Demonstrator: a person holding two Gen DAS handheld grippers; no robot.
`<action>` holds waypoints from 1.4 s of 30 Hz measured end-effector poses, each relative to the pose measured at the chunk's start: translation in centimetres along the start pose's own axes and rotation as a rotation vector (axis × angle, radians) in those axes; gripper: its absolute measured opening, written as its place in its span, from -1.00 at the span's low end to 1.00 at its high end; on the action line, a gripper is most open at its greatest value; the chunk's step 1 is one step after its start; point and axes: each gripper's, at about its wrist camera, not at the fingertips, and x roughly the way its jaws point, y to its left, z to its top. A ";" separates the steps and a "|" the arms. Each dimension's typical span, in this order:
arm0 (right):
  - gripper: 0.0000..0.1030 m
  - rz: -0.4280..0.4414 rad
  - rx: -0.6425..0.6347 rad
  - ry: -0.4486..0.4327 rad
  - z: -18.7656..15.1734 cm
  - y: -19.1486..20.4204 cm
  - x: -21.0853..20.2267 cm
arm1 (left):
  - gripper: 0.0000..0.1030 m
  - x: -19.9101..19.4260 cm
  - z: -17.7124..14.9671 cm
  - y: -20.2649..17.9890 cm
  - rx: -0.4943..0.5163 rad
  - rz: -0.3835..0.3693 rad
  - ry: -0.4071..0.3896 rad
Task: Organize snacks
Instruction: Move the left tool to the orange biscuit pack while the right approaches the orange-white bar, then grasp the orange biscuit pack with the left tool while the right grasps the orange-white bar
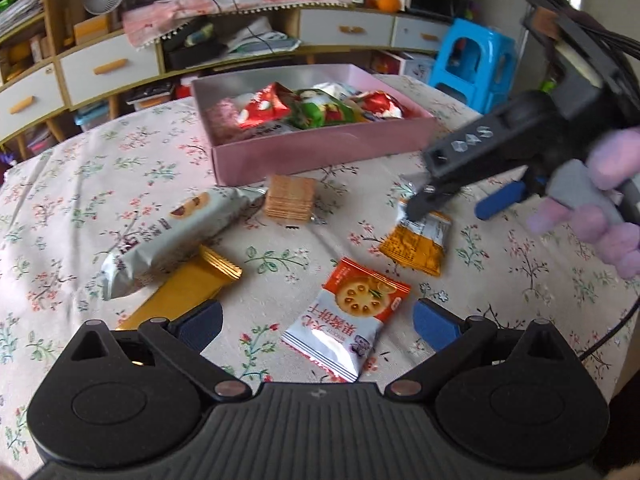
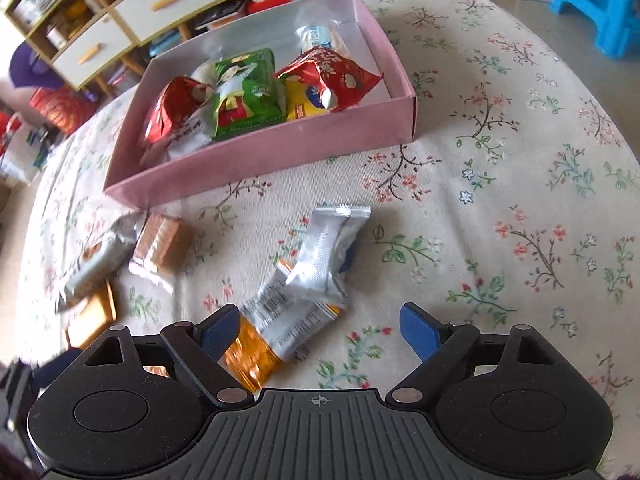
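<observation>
Left gripper (image 1: 318,320) jaws wide open, nothing held, red-and-white cracker packet (image 1: 347,322) on the cloth between them. Right gripper (image 2: 318,330) jaws wide open too, over the orange-and-silver packet (image 2: 280,328), not clamped. Silver wrapper (image 2: 326,252) just beyond. Pink box (image 2: 260,160) far, with snacks inside, on floral tablecloth (image 2: 500,200).

Soft daylight is filling both views; foil wrappers (image 2: 320,252) are glaring, edges are bending, outer parts are blurring.
</observation>
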 end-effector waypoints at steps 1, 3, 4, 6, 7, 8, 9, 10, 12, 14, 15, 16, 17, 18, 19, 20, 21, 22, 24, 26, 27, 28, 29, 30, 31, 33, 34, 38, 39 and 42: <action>0.72 -0.016 -0.001 -0.007 0.0 0.4 0.2 | 0.93 0.1 0.0 -0.1 0.003 -0.006 0.005; 0.72 -0.047 -0.011 -0.020 0.0 1.3 0.6 | 0.89 0.2 -0.1 -0.3 0.018 -0.012 0.010; 0.72 -0.060 -0.019 -0.024 -0.1 1.7 0.9 | 0.85 0.3 -0.2 -0.4 0.030 -0.017 0.015; 0.72 -0.080 -0.043 -0.022 -0.3 2.6 1.3 | 0.77 0.6 -0.3 -0.7 0.054 -0.033 0.031; 0.72 -0.098 -0.064 -0.026 -0.5 3.0 1.5 | 0.73 0.6 -0.4 -0.9 0.066 -0.040 0.037; 0.72 -0.113 -0.085 -0.032 -0.7 3.4 1.5 | 0.70 0.7 -0.4 -1.0 0.077 -0.044 0.042; 0.72 -0.123 -0.106 -0.032 -0.9 3.7 1.6 | 0.68 0.8 -0.5 -1.2 0.087 -0.046 0.046; 0.71 -0.129 -0.122 -0.029 -1.1 3.8 1.7 | 0.60 0.8 -0.6 -1.4 0.097 -0.046 0.051; 0.70 -0.132 -0.161 -0.027 -1.4 3.9 1.7 | 0.49 1.0 -0.7 -1.6 0.114 -0.040 0.059; 0.68 -0.137 -0.192 -0.030 -1.6 3.5 1.5 | 0.40 1.0 -0.9 -1.8 0.125 -0.025 0.057; 0.67 -0.133 -0.201 -0.031 -1.7 3.1 1.4 | 0.39 1.1 -1.0 -1.8 0.123 -0.018 0.055; 0.62 -0.125 -0.212 -0.035 -1.8 2.7 1.2 | 0.38 1.1 -1.0 -1.8 0.119 -0.013 0.055; 0.59 -0.115 -0.226 -0.037 -1.9 2.2 0.9 | 0.36 1.1 -1.0 -1.8 0.112 -0.009 0.052; 0.49 -0.108 -0.238 -0.041 -2.1 1.9 0.6 | 0.34 1.1 -0.9 -1.8 0.105 -0.005 0.047; 0.35 -0.099 -0.249 -0.045 -2.1 1.4 0.4 | 0.30 1.1 -0.9 -1.8 0.098 -0.002 0.045; 0.28 -0.088 -0.260 -0.050 -2.2 0.9 0.2 | 0.25 1.1 -0.8 -1.8 0.092 0.002 0.044; 0.13 -0.079 -0.270 -0.055 -2.3 0.5 -0.2 | 0.24 1.1 -0.7 -1.8 0.084 0.006 0.043; -0.05 -0.069 -0.279 -0.061 -2.4 0.0 -0.4 | 0.21 1.1 -0.6 -1.7 0.073 0.006 0.045; -0.20 -0.048 -0.292 -0.063 -2.4 -0.9 -0.8 | 0.21 1.1 -0.5 -1.6 0.056 0.002 0.048; -0.21 -0.016 -0.290 -0.061 -2.5 -2.0 -1.1 | 0.23 1.2 -0.4 -1.5 0.052 0.006 0.048; -0.21 -0.003 -0.294 -0.061 -2.5 -2.4 -1.3 | 0.24 1.3 -0.4 -1.6 0.052 0.008 0.050; -0.21 0.007 -0.301 -0.063 -2.6 -2.8 -1.4 | 0.27 1.4 -0.4 -1.6 0.054 0.012 0.053; -0.21 0.014 -0.307 -0.066 -2.7 -3.2 -1.5 | 0.30 1.5 -0.4 -1.7 0.059 0.016 0.058; -0.21 0.020 -0.315 -0.071 -2.8 -3.5 -1.6 | 0.31 1.5 -0.3 -1.8 0.064 0.022 0.060; -0.21 0.026 -0.326 -0.077 -3.0 -3.8 -1.7 | 0.34 1.6 -0.3 -1.9 0.065 0.025 0.063; -0.16 0.029 -0.346 -0.092 -3.4 -4.0 -1.9 | 0.37 1.8 -0.2 -1.9 0.057 0.026 0.066; -0.16 0.029 -0.360 -0.102 -3.7 -4.1 -2.0 | 0.39 1.8 -0.2 -2.0 0.055 0.029 0.067; -0.16 0.014 -0.431 -0.150 -4.9 -3.8 -2.1 | 0.41 1.9 -0.2 -2.1 0.056 0.042 0.061; -0.16 0.010 -0.444 -0.159 -5.1 -3.8 -2.1 | 0.38 1.9 -0.2 -2.2 0.058 0.047 0.057; -0.19 0.003 -0.470 -0.174 -5.5 -3.7 -2.2 | 0.06 1.7 -0.2 -2.3 0.065 0.051 0.043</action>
